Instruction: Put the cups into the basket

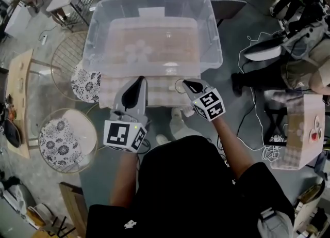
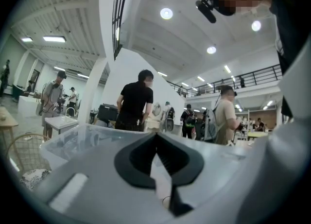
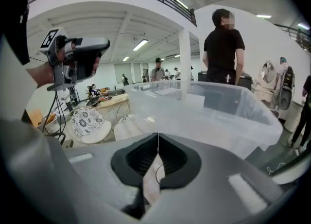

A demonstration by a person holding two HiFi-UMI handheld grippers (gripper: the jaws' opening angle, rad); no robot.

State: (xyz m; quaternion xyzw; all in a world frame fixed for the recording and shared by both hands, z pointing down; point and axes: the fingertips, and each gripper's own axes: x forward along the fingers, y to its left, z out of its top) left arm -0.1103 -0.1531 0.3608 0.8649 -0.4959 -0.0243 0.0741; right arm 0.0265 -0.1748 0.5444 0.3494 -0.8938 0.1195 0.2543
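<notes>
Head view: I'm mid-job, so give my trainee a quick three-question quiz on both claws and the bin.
1. True or false: the right claw is shut with nothing between its jaws.
2. The clear bin sits: A) just ahead of both claws; B) on a floral chair; C) behind the person.
3. Fill in: the left claw is ____ (open or shut).
Key: 1 true; 2 A; 3 shut.

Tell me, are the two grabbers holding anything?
Nothing is held. The left gripper and the right gripper are both shut, with nothing between their jaws.
</notes>
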